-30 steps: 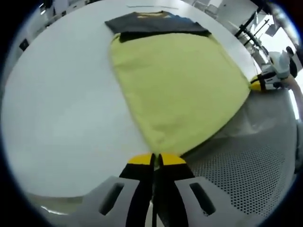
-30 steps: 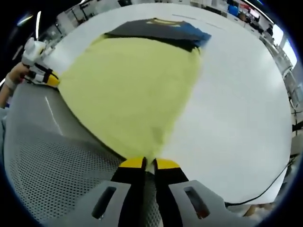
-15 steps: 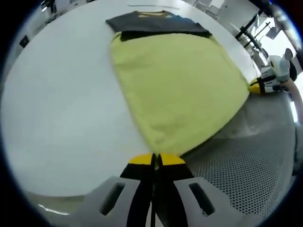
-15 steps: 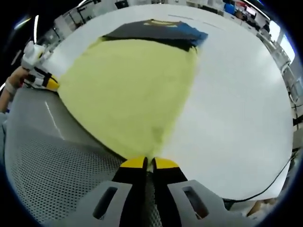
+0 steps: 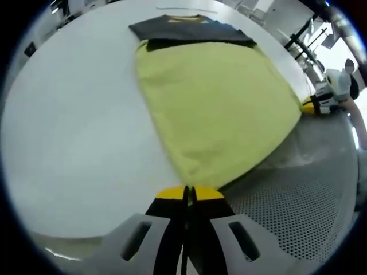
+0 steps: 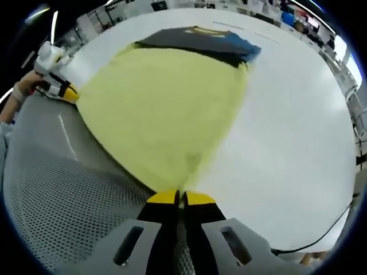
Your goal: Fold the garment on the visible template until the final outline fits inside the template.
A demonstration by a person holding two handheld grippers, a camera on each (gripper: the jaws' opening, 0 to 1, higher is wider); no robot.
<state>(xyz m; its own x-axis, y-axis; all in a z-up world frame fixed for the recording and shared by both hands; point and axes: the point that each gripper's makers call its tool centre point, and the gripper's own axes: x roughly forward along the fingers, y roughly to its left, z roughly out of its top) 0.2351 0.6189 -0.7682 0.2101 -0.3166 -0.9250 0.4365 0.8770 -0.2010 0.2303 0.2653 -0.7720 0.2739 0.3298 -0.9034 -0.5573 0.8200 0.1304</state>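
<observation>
both hand-held grippers (image 5: 189, 193) pinch garment (image 5: 218, 109) corners

One yellow garment (image 5: 218, 109) lies spread on one white surface (image 5: 74, 132), and one dark garment (image 5: 189, 28) lies at its far end. Two tongs are in sight: the left tongs (image 5: 189, 193) and the right tongs (image 6: 182, 198), each with two yellow-tipped jaws. One perforated grey mat (image 6: 63, 212) lies along the near edge.
</observation>
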